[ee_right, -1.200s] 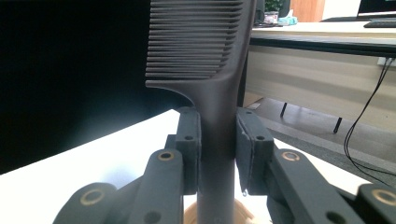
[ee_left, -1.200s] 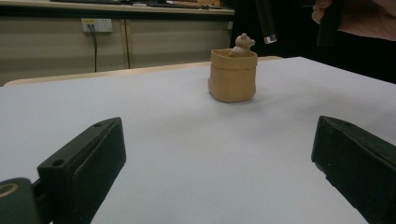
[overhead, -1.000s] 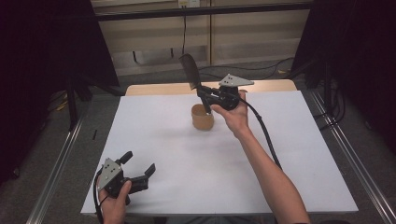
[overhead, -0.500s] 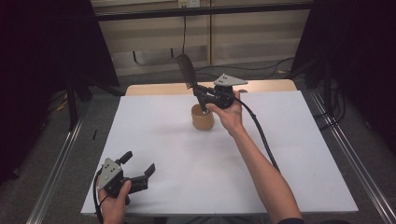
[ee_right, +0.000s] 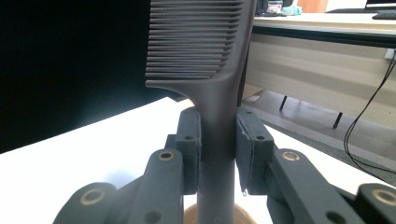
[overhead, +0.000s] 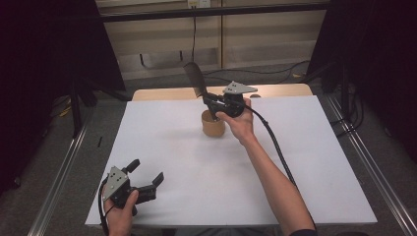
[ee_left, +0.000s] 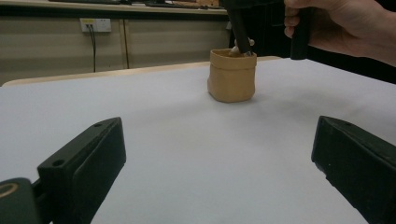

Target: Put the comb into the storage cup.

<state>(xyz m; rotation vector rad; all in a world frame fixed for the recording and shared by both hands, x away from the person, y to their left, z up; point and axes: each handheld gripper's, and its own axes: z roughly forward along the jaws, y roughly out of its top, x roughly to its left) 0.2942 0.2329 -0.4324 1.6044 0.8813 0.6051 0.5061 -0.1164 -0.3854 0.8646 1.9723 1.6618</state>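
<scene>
Your right gripper (overhead: 212, 104) has its fingers closed on the handle of the dark comb (ee_right: 201, 42), above the small tan pouch (overhead: 213, 125) near the far edge of the white tabletop (overhead: 314, 162); much free room lies around it. Your left gripper (overhead: 146, 178) rests at the near left corner, fingers open and empty; the right gripper view shows the comb's fine straight teeth, and the left gripper view the pouch's soft rolled rim.

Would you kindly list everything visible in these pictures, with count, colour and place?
comb: one, dark brown, held upright by its handle above the pouch.
pouch: one, tan, standing open on the table's far middle, something pale inside.
table: one, white top with a wooden far edge.
wall socket: one, white, on the beige wall behind.
left gripper: one, black, open, near the table's near left corner.
right gripper: one, black, shut on the comb's handle, over the pouch.
</scene>
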